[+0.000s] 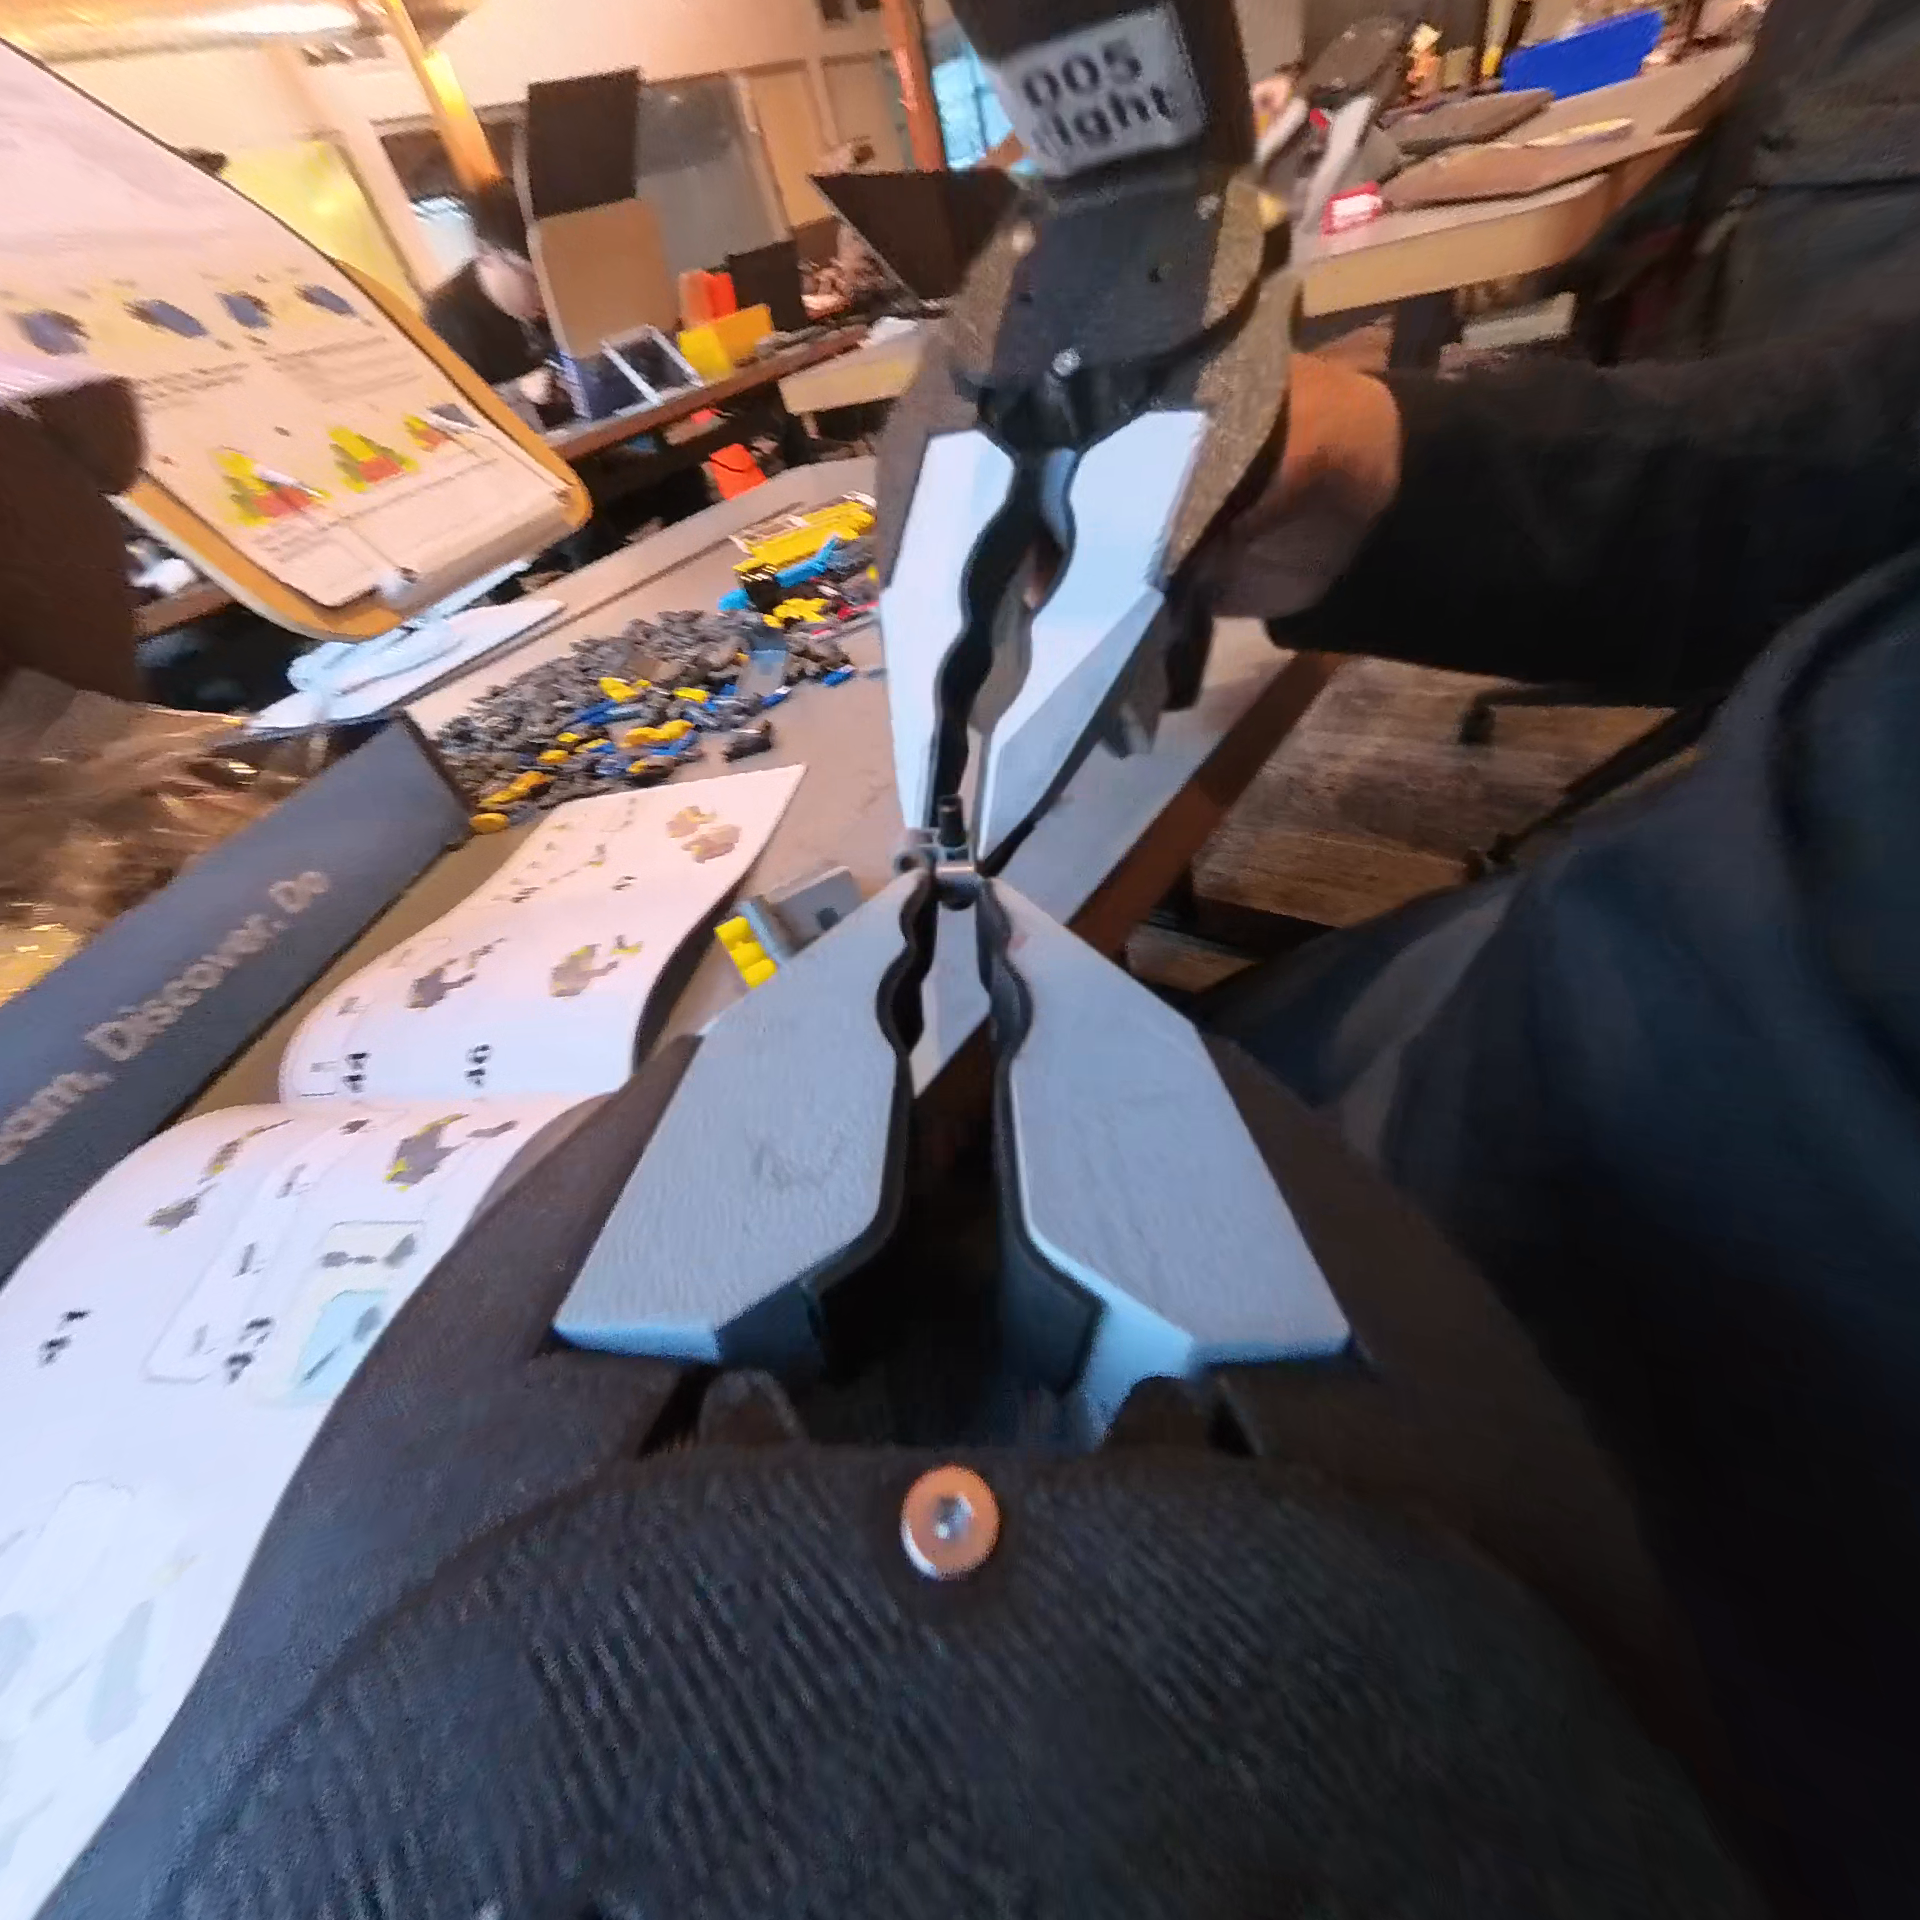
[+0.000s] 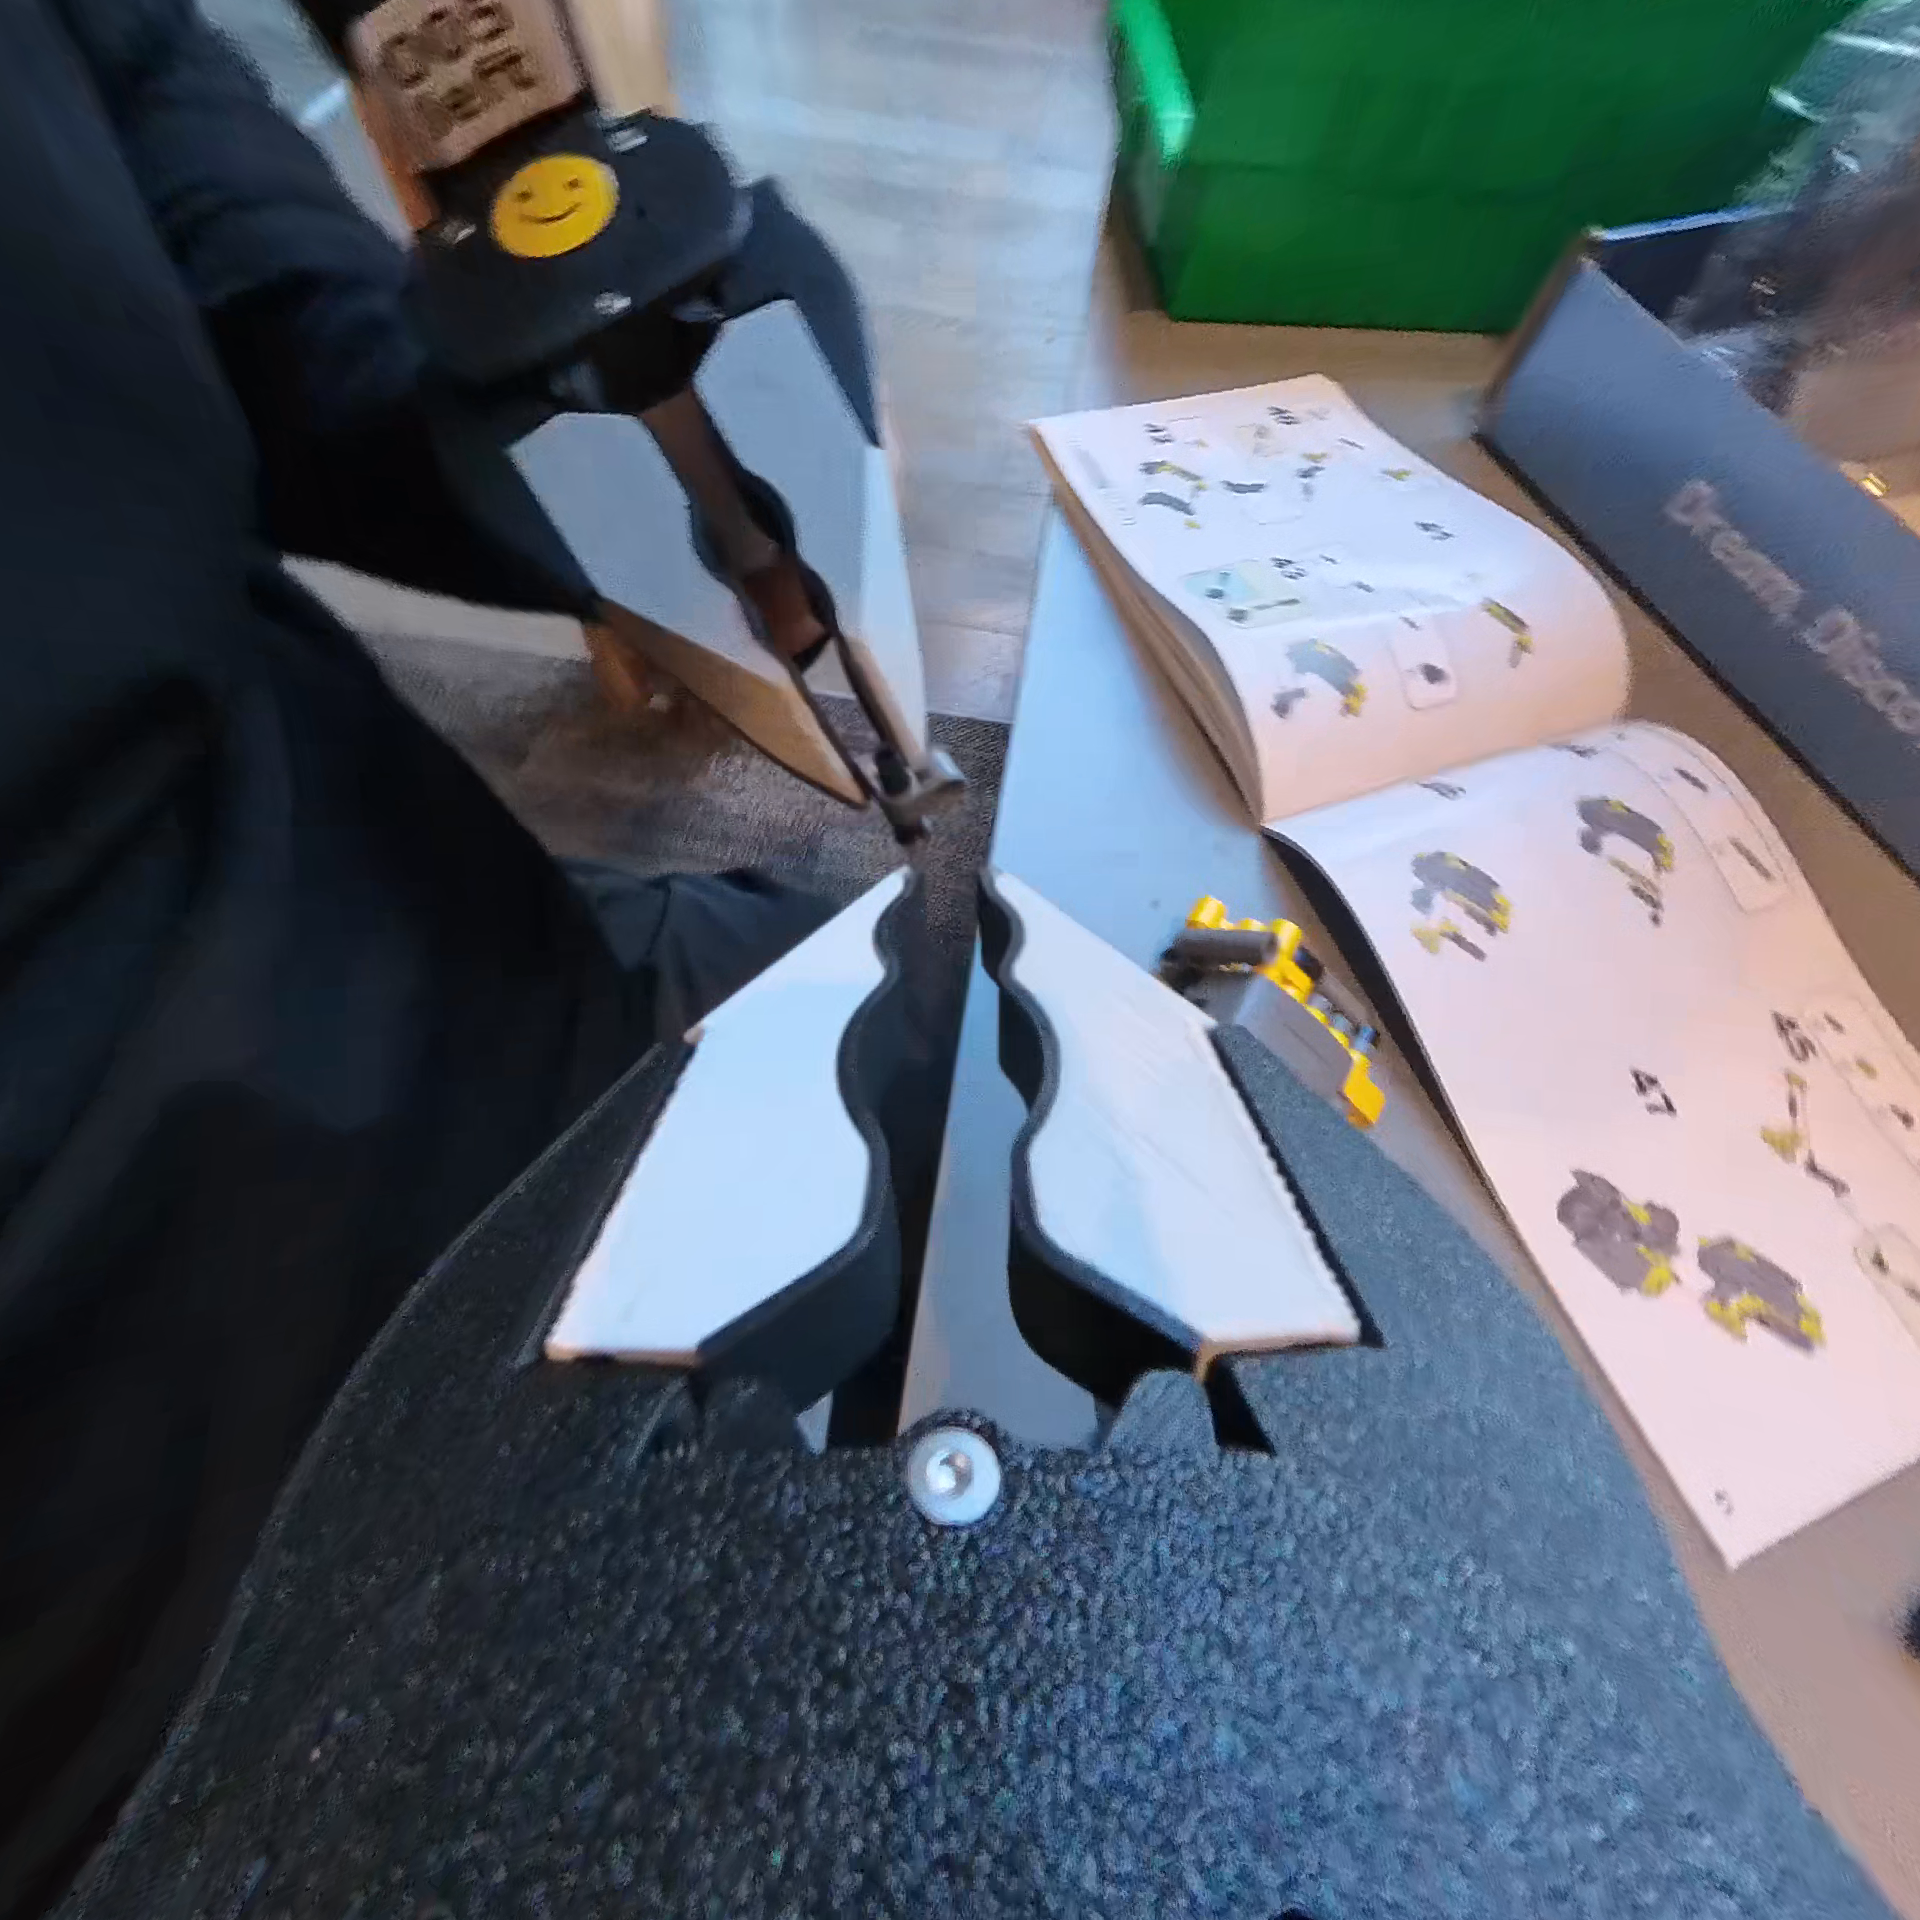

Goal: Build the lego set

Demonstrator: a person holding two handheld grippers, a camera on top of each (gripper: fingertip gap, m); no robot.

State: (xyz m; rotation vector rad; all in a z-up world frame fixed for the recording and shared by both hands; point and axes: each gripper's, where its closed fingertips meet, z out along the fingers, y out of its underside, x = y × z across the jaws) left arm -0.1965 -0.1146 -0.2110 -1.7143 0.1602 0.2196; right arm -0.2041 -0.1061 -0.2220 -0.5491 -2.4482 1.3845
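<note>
Both claws meet nose to nose in mid-air, just off the near edge of the counter, w/ the person's dark sleeve on the right

Left claw: clenched on a small grey piece, held only at the very tips. The piece sticks out sideways past the fingers, and a short black pin stands up out of it toward the other claw

Right claw: comes in from the far side, jaws nearly together w/ a thin gap. The pin sits right at its tips. Can't tell whether it pinches the pin or only brackets it; both views are blurred there

On the grip, as a judgement: the left hold looks thin, w/ little pad on the piece, so a side push could twist it. The two claws look roughly in line w/ the pin, not quite square

Around them:
- open booklet on the counter, left of the claws, pages bowed up
- yellow & grey block near the booklet's right edge, close below the claws
- loose pile of grey, blue & yellow bricks farther off
- long dark box on the far left, beyond the booklet
- green crate on the floor past the counter's end
</note>
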